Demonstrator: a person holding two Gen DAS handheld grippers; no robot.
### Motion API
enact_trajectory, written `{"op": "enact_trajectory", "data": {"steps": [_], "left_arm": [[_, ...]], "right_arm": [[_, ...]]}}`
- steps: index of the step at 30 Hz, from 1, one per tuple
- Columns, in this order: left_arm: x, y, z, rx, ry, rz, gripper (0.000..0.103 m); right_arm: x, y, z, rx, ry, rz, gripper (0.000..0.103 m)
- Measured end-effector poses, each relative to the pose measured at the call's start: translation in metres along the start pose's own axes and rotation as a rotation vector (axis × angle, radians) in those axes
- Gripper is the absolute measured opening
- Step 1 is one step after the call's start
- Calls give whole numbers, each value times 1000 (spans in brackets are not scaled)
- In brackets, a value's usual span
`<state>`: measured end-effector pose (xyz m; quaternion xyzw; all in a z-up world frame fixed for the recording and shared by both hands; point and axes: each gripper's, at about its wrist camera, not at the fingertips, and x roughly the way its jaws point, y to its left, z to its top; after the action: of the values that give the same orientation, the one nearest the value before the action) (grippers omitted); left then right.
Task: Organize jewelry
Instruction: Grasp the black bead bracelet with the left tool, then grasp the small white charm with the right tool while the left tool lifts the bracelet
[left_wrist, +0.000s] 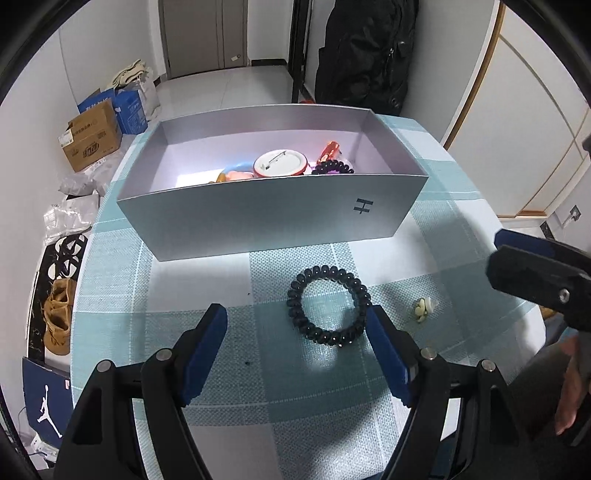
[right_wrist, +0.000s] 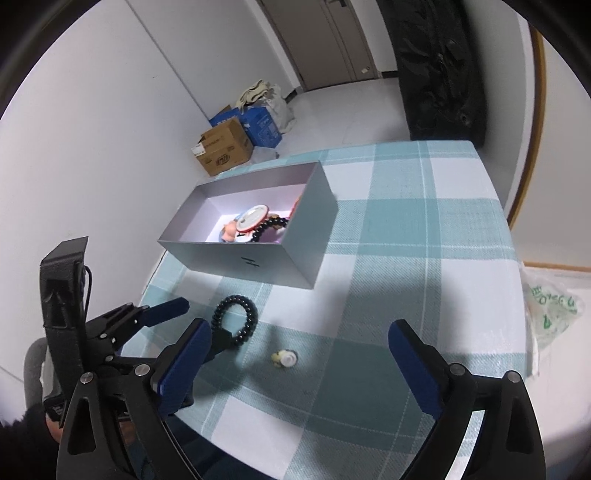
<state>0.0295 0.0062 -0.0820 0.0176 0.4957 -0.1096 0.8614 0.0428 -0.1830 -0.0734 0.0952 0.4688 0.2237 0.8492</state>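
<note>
A black bead bracelet (left_wrist: 328, 305) lies on the teal checked tablecloth in front of a silver box (left_wrist: 273, 216). My left gripper (left_wrist: 297, 325) is open, its right pad just beside the bracelet's near right edge. A small cream and white trinket (left_wrist: 424, 308) lies to the right of the bracelet. In the right wrist view the bracelet (right_wrist: 236, 320), the trinket (right_wrist: 284, 358) and the box (right_wrist: 255, 258) show ahead. My right gripper (right_wrist: 299, 339) is open and empty, hovering above the trinket. The box holds a round badge (left_wrist: 280, 163), a dark bead bracelet (left_wrist: 332, 168) and other small items.
The table's left edge (left_wrist: 83, 295) drops to a floor with cardboard boxes (left_wrist: 92, 136), shoes and a blue shoebox. A black coat (left_wrist: 365, 55) hangs behind the table. A plastic bag (right_wrist: 550, 306) lies past the table's right edge.
</note>
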Motion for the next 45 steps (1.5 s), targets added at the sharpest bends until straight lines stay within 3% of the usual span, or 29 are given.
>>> {"op": "enact_trajectory", "data": {"steps": [7,12,17,20,22,25,31,40,42,45], "left_arm": [[9,-5,4,1,30,-29,73],[13,-17,3,49,17,40,73],[12,-14,2,41,21,36,73],[11,-11,1,42,20,29,62],[9,-8,3,41,21,27,45],[11,-4,6,21,27,11,41],[10,6,10,-59,42,-54,39],[4,12,14,-114,47,-99,39],[-2,12,16,-119,31,-108,39],[-10,13,19,-119,6,-120,38]], "right_arm": [[-3,-9,-2,26,11,-13,98],[-5,-11,-3,41,11,-16,99],[-5,-12,-5,43,18,-25,99],[-1,-12,-6,42,33,-30,99],[2,-11,-7,33,43,-39,99],[7,-7,-9,9,57,-55,99],[18,3,-15,-80,92,-128,99],[25,23,-22,-184,101,-123,97],[26,28,-24,-207,102,-127,95],[30,35,-26,-240,112,-119,81]]}}
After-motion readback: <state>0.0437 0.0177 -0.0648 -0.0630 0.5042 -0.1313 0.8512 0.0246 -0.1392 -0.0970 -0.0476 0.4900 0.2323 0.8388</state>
